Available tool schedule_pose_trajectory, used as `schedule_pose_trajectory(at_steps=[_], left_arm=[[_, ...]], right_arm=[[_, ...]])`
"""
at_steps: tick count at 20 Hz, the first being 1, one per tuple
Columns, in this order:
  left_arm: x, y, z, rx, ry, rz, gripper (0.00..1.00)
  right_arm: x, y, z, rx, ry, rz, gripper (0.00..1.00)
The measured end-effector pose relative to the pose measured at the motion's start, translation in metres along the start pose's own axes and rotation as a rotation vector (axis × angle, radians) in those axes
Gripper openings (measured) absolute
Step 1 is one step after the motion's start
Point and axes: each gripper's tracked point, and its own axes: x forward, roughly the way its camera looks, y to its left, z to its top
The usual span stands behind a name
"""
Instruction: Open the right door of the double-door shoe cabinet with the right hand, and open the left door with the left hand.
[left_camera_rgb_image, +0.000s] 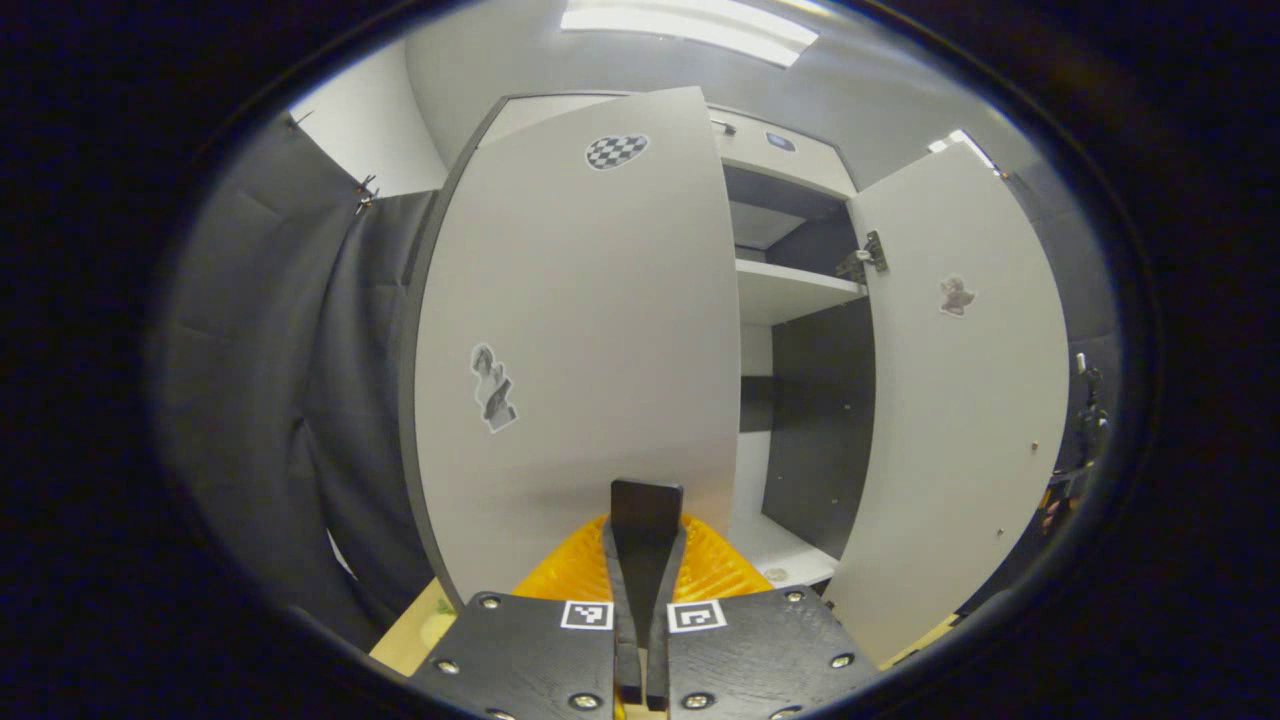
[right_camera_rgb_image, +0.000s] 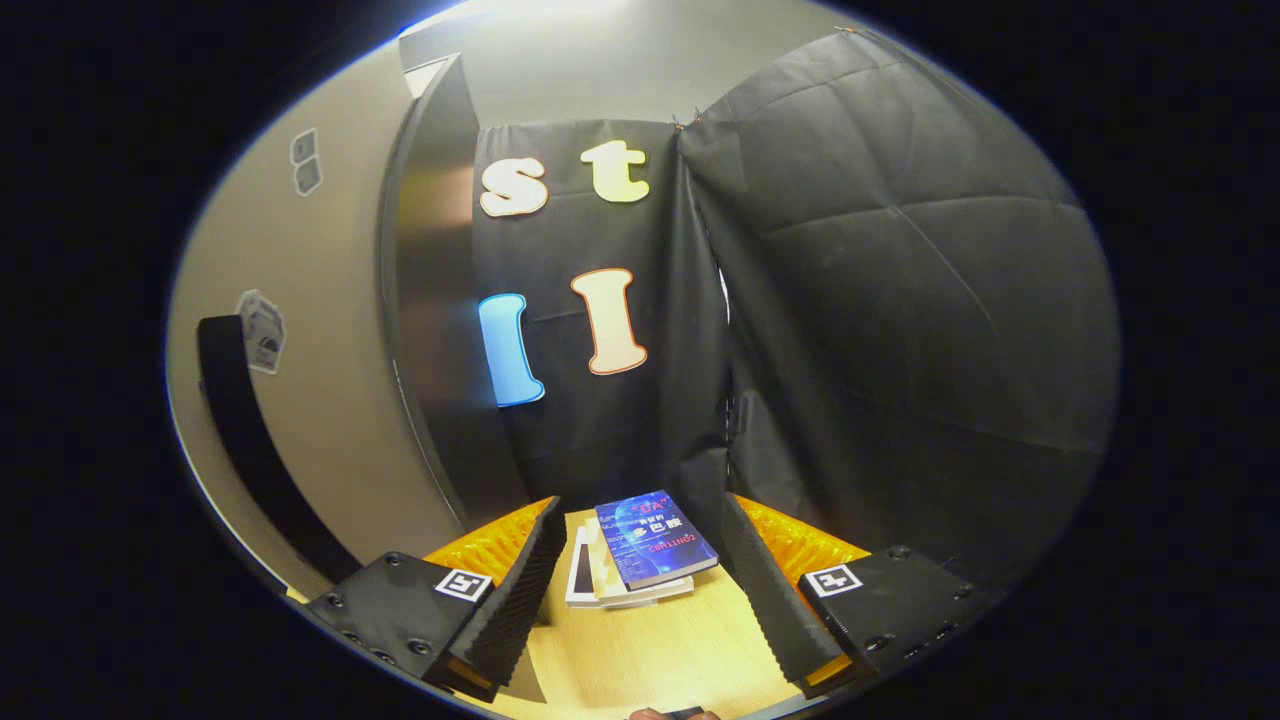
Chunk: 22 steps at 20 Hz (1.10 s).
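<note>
1. Left gripper view: the left tongs (left_camera_rgb_image: 645, 520) are clenched with nothing between them, fingers pressed together, just in front of the cabinet's left door (left_camera_rgb_image: 580, 340).
2. That left door stands partly swung out; beyond it, to the right, the right door (left_camera_rgb_image: 960, 400) hangs wide open, baring shelves (left_camera_rgb_image: 790, 290) between them.
3. Right gripper view: the right tongs (right_camera_rgb_image: 640, 590) are released, fingers spread apart over a wooden bench (right_camera_rgb_image: 650, 660), near a stack of books (right_camera_rgb_image: 640, 550).
4. Judgement: the right door looks done; the left door seems underway or nearly finished.
5. Stickers on the doors and the top book's cover text are too small to read.
</note>
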Motion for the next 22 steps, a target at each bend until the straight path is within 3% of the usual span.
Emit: schedule_pose_trajectory(at_steps=[8, 12, 22], left_arm=[[0.001, -0.005, 0.002, -0.005, -0.006, -0.06, 0.05], [-0.001, -0.007, 0.002, -0.01, -0.011, -0.078, 0.05], [-0.004, -0.006, 0.001, 0.003, -0.013, -0.091, 0.05]], right_arm=[[-0.043, 0.014, -0.016, -0.029, 0.012, -0.036, 0.92], [-0.056, 0.023, -0.013, 0.013, -0.013, -0.04, 0.92], [-0.076, 0.045, -0.026, 0.035, -0.014, -0.049, 0.92]])
